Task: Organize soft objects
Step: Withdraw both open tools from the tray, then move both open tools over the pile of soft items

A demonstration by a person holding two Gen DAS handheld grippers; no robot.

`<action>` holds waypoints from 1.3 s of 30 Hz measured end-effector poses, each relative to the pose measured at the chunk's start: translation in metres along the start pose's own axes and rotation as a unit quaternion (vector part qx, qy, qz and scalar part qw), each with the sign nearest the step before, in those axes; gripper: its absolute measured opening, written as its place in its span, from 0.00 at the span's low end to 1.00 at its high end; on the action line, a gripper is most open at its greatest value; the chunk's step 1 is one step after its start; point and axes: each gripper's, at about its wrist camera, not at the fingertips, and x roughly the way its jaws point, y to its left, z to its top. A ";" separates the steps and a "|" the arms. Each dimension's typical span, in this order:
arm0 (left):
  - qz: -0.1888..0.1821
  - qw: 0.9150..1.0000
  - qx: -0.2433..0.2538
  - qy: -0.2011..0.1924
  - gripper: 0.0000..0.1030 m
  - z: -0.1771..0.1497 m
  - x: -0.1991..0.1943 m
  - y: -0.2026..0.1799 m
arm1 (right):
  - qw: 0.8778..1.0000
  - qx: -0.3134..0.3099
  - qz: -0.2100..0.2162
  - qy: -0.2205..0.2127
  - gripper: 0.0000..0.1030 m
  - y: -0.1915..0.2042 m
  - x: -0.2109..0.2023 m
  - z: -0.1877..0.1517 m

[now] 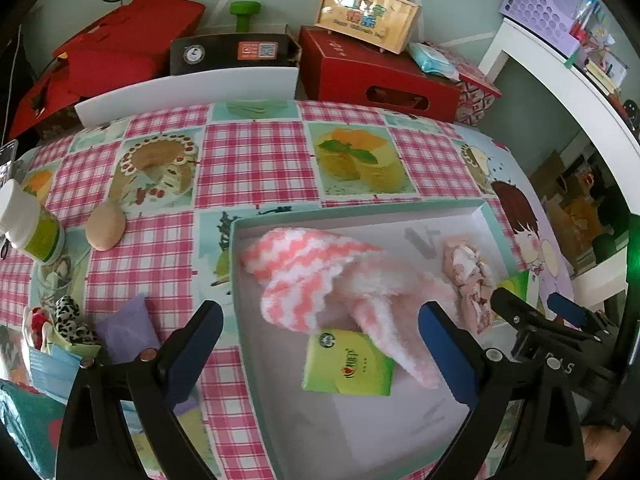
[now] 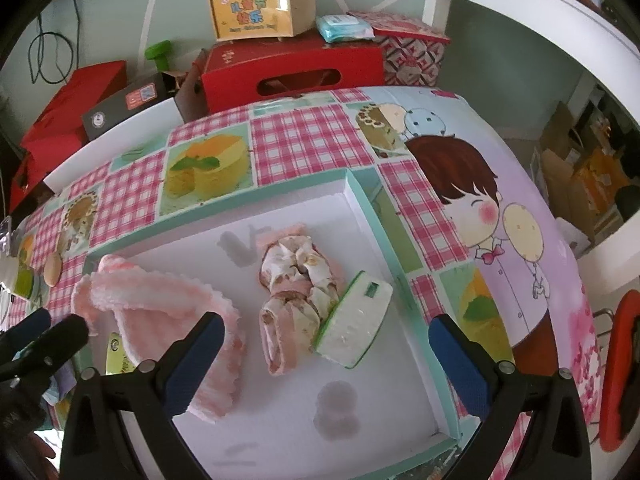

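We had the left gripper nearest the lens, jaws spread wide, nothing between them, hovering over the white tray. Right gripper same: wide apart, empty, above the tray. The checked tablecloth carried the tray. Inside it lay a pink-and-white fuzzy sock, partly over a green tissue packet; a rolled floral cloth sat beside it, touching a white-and-green tissue pack. Outside the tray, left: purple pouch, tan puff.
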 end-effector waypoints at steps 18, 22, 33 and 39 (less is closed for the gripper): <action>0.028 0.998 -0.052 -0.002 0.95 -0.006 -0.022 0.057 | 0.999 0.028 0.005 -0.016 1.00 0.014 -0.011 0.004; 0.036 0.997 -0.074 -0.011 0.95 -0.006 -0.033 0.080 | 0.999 0.022 0.022 -0.022 1.00 0.029 -0.014 0.005; 0.081 0.981 -0.175 -0.033 0.95 -0.012 -0.067 0.164 | 0.998 -0.023 0.039 -0.032 1.00 0.077 -0.020 0.003; 0.106 0.973 -0.202 -0.036 0.95 -0.020 -0.076 0.195 | 0.993 -0.072 0.080 -0.042 1.00 0.124 -0.029 -0.003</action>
